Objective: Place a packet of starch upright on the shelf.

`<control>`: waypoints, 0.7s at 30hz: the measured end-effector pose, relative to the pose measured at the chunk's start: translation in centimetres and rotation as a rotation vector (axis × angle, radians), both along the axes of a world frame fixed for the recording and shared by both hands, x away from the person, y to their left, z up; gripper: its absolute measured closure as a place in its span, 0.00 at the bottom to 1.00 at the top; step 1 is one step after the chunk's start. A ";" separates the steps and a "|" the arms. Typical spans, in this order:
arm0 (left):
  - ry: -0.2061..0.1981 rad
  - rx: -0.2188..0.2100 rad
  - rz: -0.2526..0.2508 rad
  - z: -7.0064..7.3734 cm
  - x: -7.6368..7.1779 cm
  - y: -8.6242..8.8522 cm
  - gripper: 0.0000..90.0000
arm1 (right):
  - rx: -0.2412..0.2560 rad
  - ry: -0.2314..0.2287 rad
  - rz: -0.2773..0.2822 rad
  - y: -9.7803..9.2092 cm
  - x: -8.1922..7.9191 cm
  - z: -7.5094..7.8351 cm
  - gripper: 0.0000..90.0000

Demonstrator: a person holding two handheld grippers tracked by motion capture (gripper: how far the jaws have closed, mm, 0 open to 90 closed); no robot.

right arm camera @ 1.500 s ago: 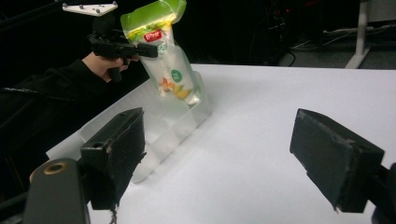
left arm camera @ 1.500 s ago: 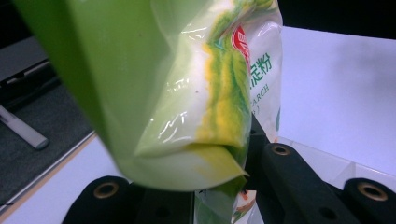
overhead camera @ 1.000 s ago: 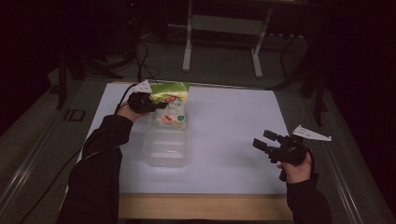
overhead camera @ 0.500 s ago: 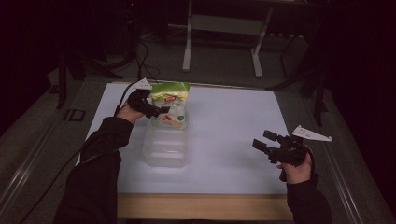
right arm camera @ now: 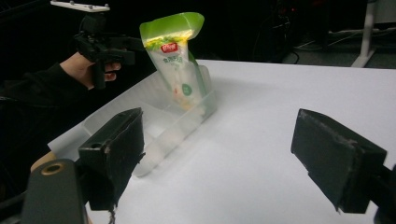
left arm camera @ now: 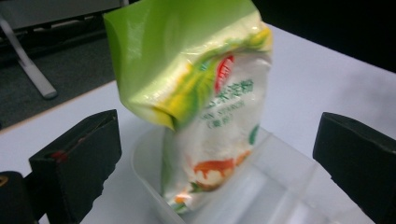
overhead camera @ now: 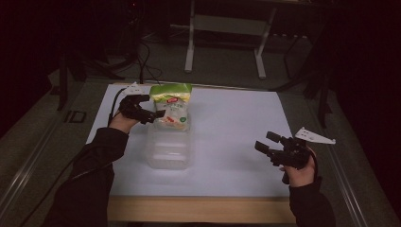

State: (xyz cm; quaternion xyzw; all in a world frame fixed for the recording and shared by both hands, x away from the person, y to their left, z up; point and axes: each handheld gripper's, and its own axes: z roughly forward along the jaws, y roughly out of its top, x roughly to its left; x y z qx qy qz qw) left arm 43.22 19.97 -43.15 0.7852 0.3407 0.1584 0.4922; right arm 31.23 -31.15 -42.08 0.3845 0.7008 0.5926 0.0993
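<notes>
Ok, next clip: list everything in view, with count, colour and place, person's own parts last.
Starch bag: one, green and white, standing in the far end of the container.
Container: one, clear plastic, left of table centre.
Table: one, white top with a wooden front edge.
Desk frame: one, grey, on the floor beyond the table.
Left gripper: one, black, open, beside the bag.
Right gripper: one, black, open, above the table's right side.

A dim lab or recording room rather than a home: a white work surface (overhead camera: pixel 236 127) with a wooden front edge stands on grey carpet, cables (overhead camera: pixel 142 61) trail across the floor at upper left, and a metal-legged bench frame (overhead camera: pixel 227 28) stands at top centre.
</notes>
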 end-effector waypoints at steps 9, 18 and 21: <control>-0.029 -0.038 -0.018 0.8 -3.6 -0.4 0.02 | -0.003 -0.001 0.007 0.0 -0.3 0.0 0.19; -0.039 -0.058 -0.057 1.6 -6.7 -1.8 0.02 | -0.003 -0.001 0.010 0.0 -0.7 0.0 0.19; -0.024 -0.079 -0.066 1.6 -7.6 -2.1 0.02 | -0.010 -0.013 0.009 0.0 -0.9 0.1 0.19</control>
